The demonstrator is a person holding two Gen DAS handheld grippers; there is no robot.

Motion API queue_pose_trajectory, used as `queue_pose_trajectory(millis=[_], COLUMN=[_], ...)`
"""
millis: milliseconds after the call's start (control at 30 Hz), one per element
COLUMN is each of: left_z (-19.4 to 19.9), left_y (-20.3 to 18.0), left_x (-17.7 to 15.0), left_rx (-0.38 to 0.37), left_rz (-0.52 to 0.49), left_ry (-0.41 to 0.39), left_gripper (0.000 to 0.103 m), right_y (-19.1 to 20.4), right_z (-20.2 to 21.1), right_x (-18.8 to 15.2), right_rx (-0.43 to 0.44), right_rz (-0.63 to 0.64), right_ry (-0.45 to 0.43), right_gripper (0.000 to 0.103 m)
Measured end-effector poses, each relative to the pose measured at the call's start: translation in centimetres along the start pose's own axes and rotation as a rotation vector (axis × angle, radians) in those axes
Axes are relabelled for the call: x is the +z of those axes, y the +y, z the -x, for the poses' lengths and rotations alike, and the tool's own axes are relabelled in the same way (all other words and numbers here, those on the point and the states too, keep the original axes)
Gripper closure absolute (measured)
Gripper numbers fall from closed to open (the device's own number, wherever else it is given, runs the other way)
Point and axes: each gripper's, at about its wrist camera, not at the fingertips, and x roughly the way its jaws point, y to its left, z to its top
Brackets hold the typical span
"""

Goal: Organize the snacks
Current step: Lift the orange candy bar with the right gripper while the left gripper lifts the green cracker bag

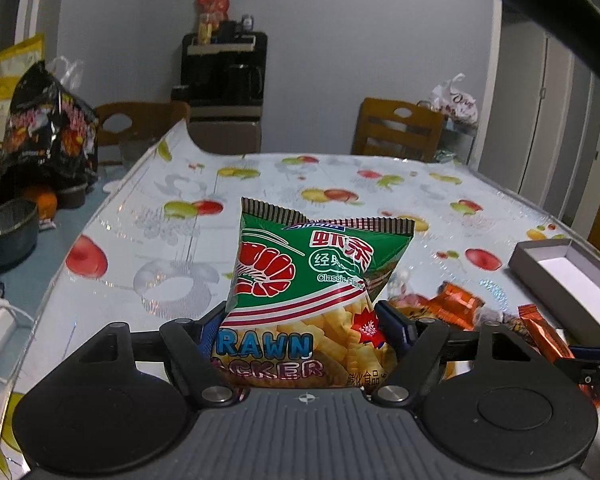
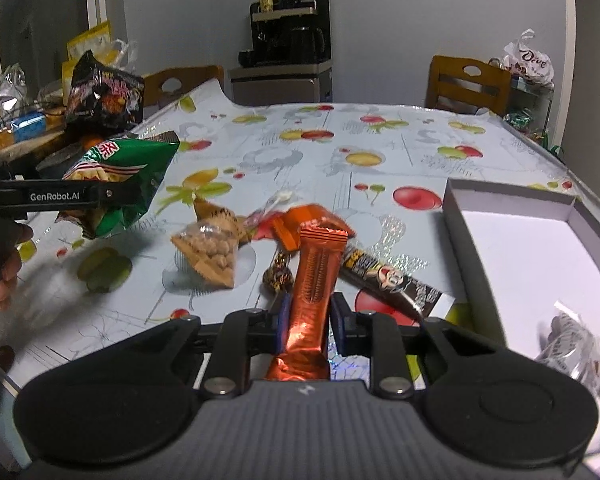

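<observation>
— Above the table's [image 2: 380,128] near edge, what is each gripper holding?

— The left gripper [image 1: 300,330] is clamping a green prawn cracker bag [image 1: 308,280] between its blue pads, its jaws standing fairly wide around the puffy packet. The bag is sticking up and forward past the fingertips, clear of the fruit-print tablecloth.

— And the other?

— The right gripper [image 2: 309,322] is pinching an orange foil bar [image 2: 314,280], jaws nearly closed on the slim wrapper. The bar is running lengthwise between the fingers, its crimped end pointing away from the camera.

— Where are the remaining snacks lying?

— Just beyond the right gripper's tips: a clear peanut packet [image 2: 210,250], a second orange wrapper [image 2: 296,220] and a dark snack stick [image 2: 388,276]. An open grey box [image 2: 508,196] is sitting by the table's right edge, a clear-wrapped item [image 2: 572,344] lying inside it.
</observation>
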Motion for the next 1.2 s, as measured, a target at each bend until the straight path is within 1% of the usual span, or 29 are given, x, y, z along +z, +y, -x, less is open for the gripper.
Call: queue_pose_trajectory(millis=[300,500,733,800,867,900,967,1033,1100,1200], left_z=[1.2,1.7,2.1,2.1,1.9,1.7,1.5,1.4,1.4,1.2], left_y=[-2.0,-3.7,-6.0,-6.7,-7.4,-7.6,-7.9,-8.2,-8.3,-8.4], left_x=[1.1,1.7,2.2,2.2,2.1,2.0,1.8,1.6,1.4,1.3], left_rx=[-0.033,-0.053,-0.085,-0.097,-0.105,-0.109,-0.117,-0.122,-0.122,-0.125], left_rz=[-0.032,-0.058,-0.087,-0.099,-0.107,-0.11,-0.117,-0.122,-0.122,-0.121], left_ry=[-0.024,-0.039,-0.052,-0.056,-0.05,-0.045,-0.036,-0.028,-0.022,-0.015], left_gripper=[0.028,0.028,0.028,0.028,0.028,0.028,0.028,0.028,0.028,0.028], right_y=[-0.7,-2.1,-3.9,-4.4,-4.8,-5.1,-5.5,-5.5,-5.2,-4.8], right_z=[2.7,4.6,7.4,8.0,7.8,7.3,6.7,6.1,6.0,5.2], right_x=[0.9,1.5,1.9,2.0,1.7,1.4,0.8,0.1,-0.5,-1.1], right_rx=[0.007,-0.013,-0.05,-0.066,-0.088,-0.095,-0.076,-0.048,-0.05,-0.022], right_rz=[0.004,-0.011,-0.017,-0.02,-0.009,-0.008,-0.016,0.017,0.046,0.05], right_ry=[-0.069,-0.112,-0.185,-0.2,-0.186,-0.156,-0.11,-0.065,-0.052,0.013], right_gripper=[0.082,0.082,0.082,0.085,0.086,0.086,0.086,0.086,0.085,0.084])
